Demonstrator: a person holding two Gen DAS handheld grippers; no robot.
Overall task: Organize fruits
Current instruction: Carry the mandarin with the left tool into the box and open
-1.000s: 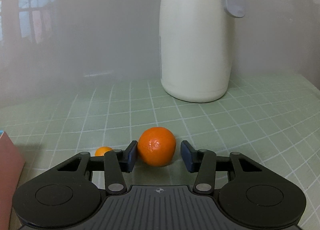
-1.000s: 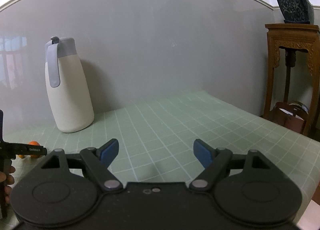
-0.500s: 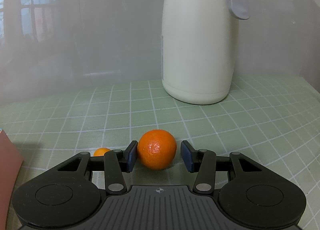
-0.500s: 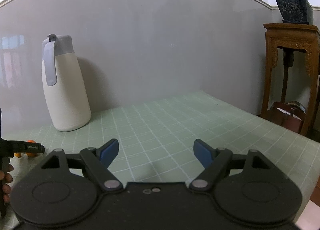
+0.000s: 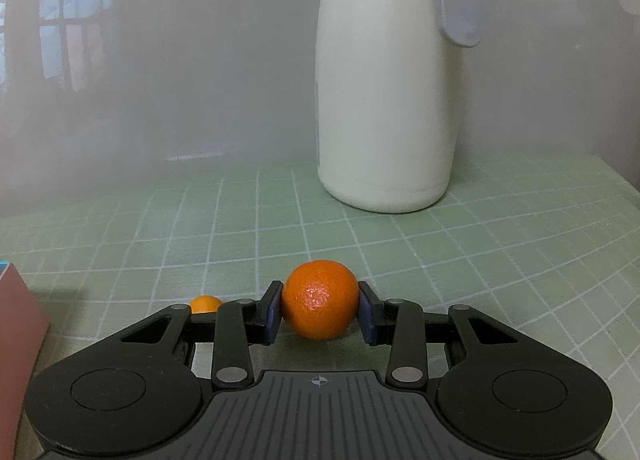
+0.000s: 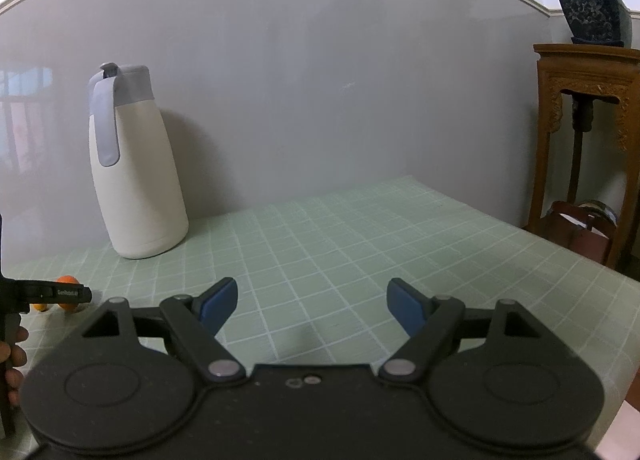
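1. The tabletop [image 5: 500, 260] wears a pale green cloth with a white grid;
2. a cream jug [image 5: 386, 100] stands upright near the wall;
3. an orange [image 5: 320, 306] sits on the cloth; a smaller orange fruit [image 5: 205, 303] lies just left;
4. a reddish box [image 5: 18, 340] stands at the left edge.

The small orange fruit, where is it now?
In the left wrist view, the small orange fruit lies on the green checked tablecloth, low and left of centre, half hidden behind the left gripper, left of the large orange.
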